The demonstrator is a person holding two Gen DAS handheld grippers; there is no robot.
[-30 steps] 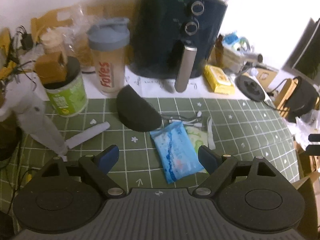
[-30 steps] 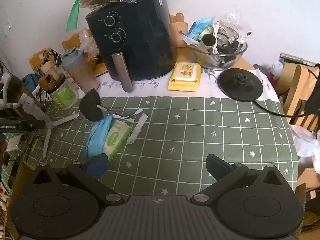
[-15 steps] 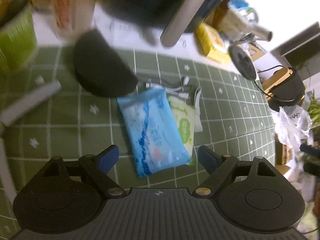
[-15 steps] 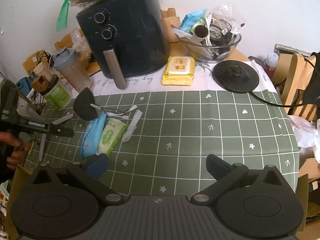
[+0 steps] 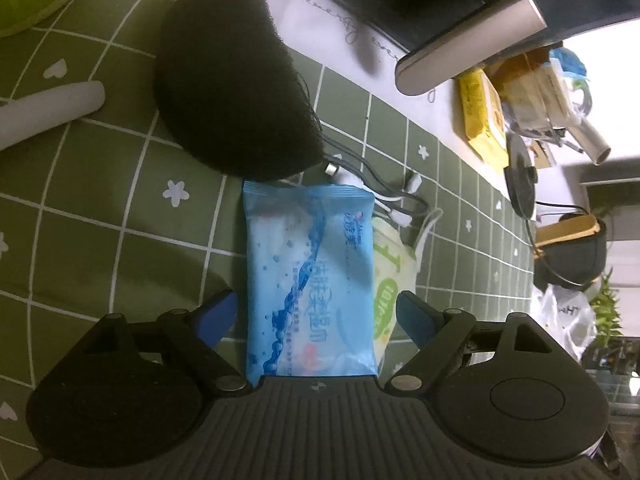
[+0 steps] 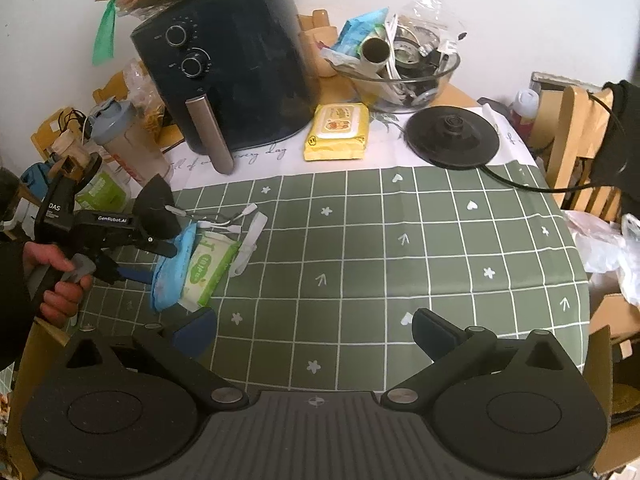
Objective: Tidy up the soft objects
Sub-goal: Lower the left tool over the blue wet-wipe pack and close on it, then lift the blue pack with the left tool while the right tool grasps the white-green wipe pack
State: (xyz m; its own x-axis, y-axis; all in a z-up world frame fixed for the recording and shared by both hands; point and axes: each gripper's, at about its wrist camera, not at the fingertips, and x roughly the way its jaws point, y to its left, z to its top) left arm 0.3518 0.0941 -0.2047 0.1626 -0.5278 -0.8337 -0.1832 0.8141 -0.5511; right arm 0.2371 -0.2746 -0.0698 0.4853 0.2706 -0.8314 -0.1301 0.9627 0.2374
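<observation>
Straddling the blue wipes pack point(image 5: 310, 280) just below the black sponge point(image 5: 232, 88), I hold my left gripper point(image 5: 316, 314) wide open and empty so its fingers can close on the pack's soft sides, while my right gripper point(image 6: 316, 330) waits open.

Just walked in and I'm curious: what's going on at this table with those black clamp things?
A person holds a two-finger gripper in each hand. The left gripper is open, its fingers on either side of a blue wipes pack lying against a green-and-white pack on the checked tablecloth. Nothing is gripped. The right gripper hangs open over bare cloth.
</observation>
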